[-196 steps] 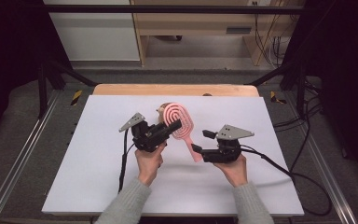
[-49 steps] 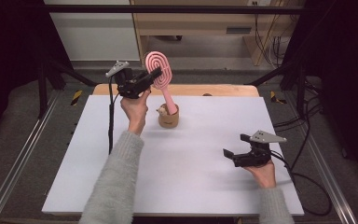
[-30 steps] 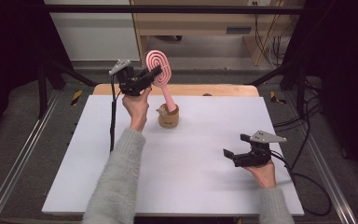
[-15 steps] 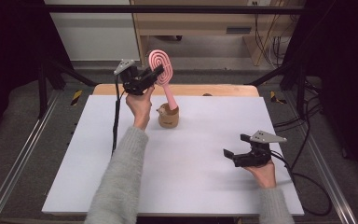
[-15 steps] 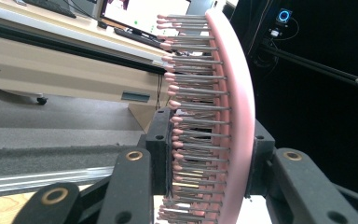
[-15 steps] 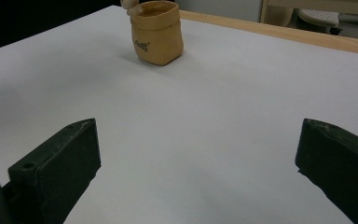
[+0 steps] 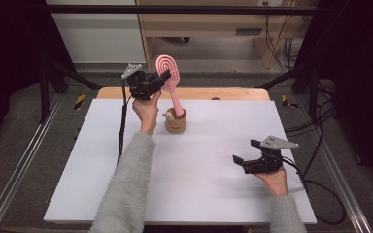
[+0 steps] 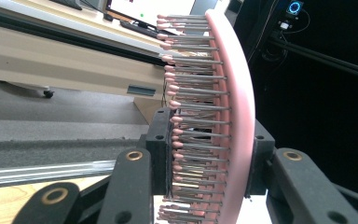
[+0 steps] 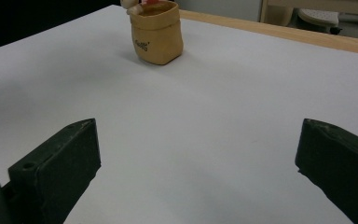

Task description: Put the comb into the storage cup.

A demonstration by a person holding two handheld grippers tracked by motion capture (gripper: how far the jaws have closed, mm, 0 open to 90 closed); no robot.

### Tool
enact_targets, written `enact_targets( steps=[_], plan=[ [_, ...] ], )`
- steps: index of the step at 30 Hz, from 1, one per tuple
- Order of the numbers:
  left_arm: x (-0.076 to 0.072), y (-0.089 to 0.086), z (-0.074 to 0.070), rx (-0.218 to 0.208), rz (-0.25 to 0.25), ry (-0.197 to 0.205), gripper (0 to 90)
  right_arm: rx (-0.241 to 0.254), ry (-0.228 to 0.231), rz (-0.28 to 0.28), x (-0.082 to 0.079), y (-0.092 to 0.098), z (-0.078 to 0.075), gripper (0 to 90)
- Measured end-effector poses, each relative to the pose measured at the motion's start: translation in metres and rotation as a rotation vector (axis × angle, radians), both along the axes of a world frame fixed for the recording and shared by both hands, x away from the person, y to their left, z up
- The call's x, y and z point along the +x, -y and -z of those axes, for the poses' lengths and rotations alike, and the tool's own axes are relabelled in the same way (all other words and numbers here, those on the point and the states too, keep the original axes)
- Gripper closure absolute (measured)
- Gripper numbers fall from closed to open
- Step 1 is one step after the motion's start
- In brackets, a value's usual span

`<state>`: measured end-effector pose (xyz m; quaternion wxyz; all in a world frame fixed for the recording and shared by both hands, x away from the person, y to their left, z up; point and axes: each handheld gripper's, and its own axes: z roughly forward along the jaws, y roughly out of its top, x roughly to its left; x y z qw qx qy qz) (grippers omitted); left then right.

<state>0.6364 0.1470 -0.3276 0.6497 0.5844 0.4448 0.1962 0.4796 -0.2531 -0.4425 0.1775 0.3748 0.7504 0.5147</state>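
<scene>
A pink hairbrush (image 7: 168,77) stands upright with its handle down in a small tan bag-shaped holder (image 7: 175,121) at the back middle of the white table. My left gripper (image 7: 161,81) is shut on the brush head, high above the table. In the left gripper view the pads (image 8: 161,154) press the pink curved head (image 8: 237,107) from both sides, across the metal bristles. My right gripper (image 7: 238,161) rests low at the front right, open, with nothing between its jaws. The holder (image 9: 157,31) sits far ahead of it in the right gripper view.
The white table sheet (image 7: 184,179) lies on a wooden board (image 7: 213,94) whose back edge shows. Metal rails run along both sides. Cables (image 7: 320,179) trail at the right. A wooden desk (image 7: 209,24) stands behind the table.
The left hand has shifted slightly right with the brush, whose handle stays in the holder. The right hand has not moved.
</scene>
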Motion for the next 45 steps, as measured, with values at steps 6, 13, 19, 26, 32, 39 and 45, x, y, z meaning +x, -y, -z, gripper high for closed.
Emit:
enact_targets(
  steps=[6, 13, 19, 26, 32, 39, 45],
  plan=[
    [0.001, -0.001, 0.004, 0.004, 0.0, -0.004, 62.7, 0.002, -0.001, -0.001, 0.0, 0.0, 0.0, 0.3],
    [0.002, -0.002, 0.008, 0.016, -0.001, -0.015, 62.8, 0.001, -0.001, -0.001, 0.0, 0.0, 0.0, 0.3],
    [0.002, -0.002, 0.013, 0.015, -0.005, -0.019, 62.8, 0.0, -0.002, -0.001, 0.0, 0.0, 0.0, 0.3],
    [0.003, -0.003, 0.019, 0.016, -0.002, -0.03, 62.8, -0.002, -0.001, -0.002, 0.0, 0.0, 0.0, 0.4],
    [0.003, -0.003, 0.024, 0.012, -0.003, -0.035, 62.8, -0.003, -0.002, -0.001, 0.0, 0.0, 0.0, 0.3],
    [0.003, -0.001, 0.028, 0.019, -0.003, -0.038, 62.7, -0.001, -0.005, -0.002, 0.0, -0.001, 0.0, 0.3],
    [0.003, 0.0, 0.033, 0.012, -0.001, -0.042, 62.8, -0.001, -0.005, -0.002, 0.0, -0.001, 0.0, 0.3]
  ],
)
